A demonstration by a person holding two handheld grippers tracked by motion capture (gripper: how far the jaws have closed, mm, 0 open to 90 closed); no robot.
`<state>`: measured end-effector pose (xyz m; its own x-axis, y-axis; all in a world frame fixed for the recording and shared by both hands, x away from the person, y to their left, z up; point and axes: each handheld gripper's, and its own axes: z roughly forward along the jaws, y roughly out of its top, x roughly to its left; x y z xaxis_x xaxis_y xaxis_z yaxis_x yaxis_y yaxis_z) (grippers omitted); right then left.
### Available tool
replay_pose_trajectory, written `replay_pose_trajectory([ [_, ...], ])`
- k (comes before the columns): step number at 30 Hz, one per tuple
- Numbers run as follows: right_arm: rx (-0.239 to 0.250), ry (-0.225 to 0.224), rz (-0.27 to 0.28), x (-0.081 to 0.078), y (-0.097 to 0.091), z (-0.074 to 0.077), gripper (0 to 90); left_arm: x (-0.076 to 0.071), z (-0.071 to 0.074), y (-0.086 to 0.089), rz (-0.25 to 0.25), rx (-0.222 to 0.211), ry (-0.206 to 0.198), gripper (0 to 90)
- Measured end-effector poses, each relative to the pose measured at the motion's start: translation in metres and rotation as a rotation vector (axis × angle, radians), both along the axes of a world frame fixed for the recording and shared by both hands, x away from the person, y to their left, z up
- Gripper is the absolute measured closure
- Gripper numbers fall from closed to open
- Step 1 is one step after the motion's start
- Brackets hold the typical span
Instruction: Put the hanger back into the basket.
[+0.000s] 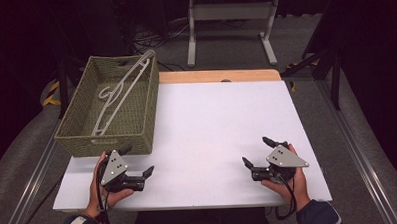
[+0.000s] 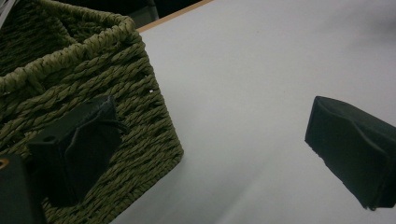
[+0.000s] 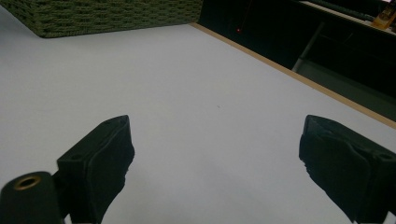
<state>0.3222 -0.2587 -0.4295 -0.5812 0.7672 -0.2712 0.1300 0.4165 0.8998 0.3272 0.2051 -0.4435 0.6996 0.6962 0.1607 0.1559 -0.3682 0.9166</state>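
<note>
A green woven basket [image 1: 136, 119] stands at the table's left side with a pale clothes hanger [image 1: 121, 91] lying slanted inside, its top end resting on the far rim. My left gripper [image 1: 138, 159] is held low just in front of the basket's near right corner, open and empty. In the left gripper view the basket wall [image 2: 79, 74] sits right behind the left jaw of that gripper [image 2: 215, 128]. My right gripper [image 1: 256, 150] rests near the front right of the table, open with nothing between its jaws [image 3: 215, 140].
The white table top [image 1: 222, 126] has a wooden strip [image 1: 220, 76] along its far edge. In the right gripper view the basket [image 3: 107, 16] lies far off at the top left. A white metal stand [image 1: 231, 21] is on the floor beyond the table.
</note>
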Motion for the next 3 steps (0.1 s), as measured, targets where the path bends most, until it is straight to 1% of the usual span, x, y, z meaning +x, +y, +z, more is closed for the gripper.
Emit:
replay_pose_trajectory([
  [1,0.002,-0.002,-0.002,0.0002,-0.0005,0.0001,10.3,0.0005,-0.0001,-0.0001,-0.001,0.004,0.004,3.9],
  [2,0.02,0.008,0.001,0.0008,-0.0012,0.0006,10.3,0.0015,0.0001,-0.0001,-0.001,0.01,0.002,3.9],
  [3,0.051,0.028,0.004,0.0016,-0.0023,0.0012,10.3,0.0019,-0.0009,-0.0009,0.003,-0.003,0.008,3.9],
])
